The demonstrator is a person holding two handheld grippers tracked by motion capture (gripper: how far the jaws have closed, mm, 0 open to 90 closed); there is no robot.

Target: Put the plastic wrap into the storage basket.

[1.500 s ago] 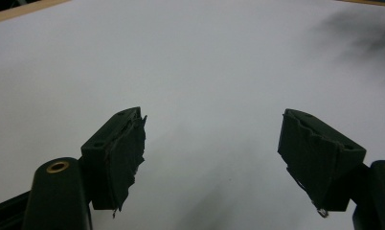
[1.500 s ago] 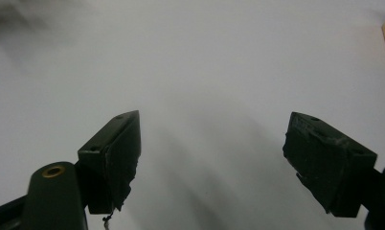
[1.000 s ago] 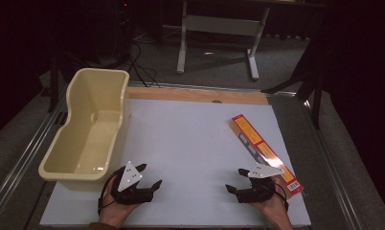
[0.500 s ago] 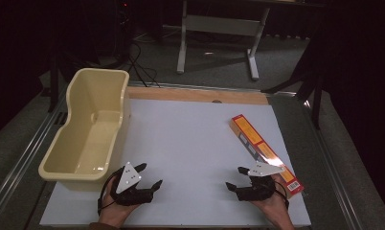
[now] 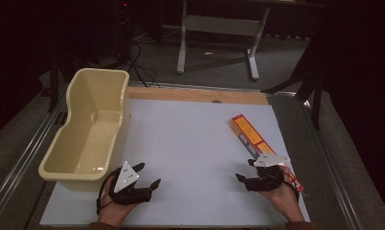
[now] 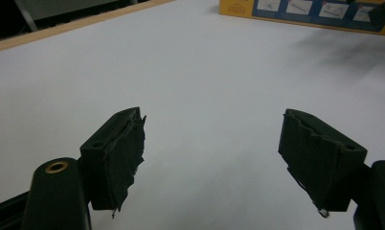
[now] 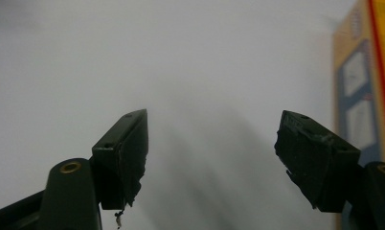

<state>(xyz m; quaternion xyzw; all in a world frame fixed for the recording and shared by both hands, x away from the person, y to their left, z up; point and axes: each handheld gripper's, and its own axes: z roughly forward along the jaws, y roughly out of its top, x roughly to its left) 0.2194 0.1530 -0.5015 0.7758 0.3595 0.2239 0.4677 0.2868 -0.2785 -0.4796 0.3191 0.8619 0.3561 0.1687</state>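
A long orange box (image 5: 249, 135) lies flat at the right of the white table sheet (image 5: 190, 143). My right gripper (image 5: 243, 171) rests on the sheet just in front of the box's near end, pointing left, jaws wide open and empty. In the right gripper view the gripper (image 7: 212, 148) faces bare sheet, with the box (image 7: 368, 81) along the right edge. My left gripper (image 5: 148, 174) lies at the front left, open and empty, beside the tub. In the left gripper view the gripper (image 6: 212, 143) is over bare sheet, and the box (image 6: 300, 12) sits far off at the top.
A cream plastic tub (image 5: 71, 172) stands empty along the sheet's left edge, its near wall close to my left hand. A wooden strip (image 5: 200, 94) borders the table's far side. Metal rails run down both sides, and a desk frame (image 5: 219, 28) stands on the floor beyond.
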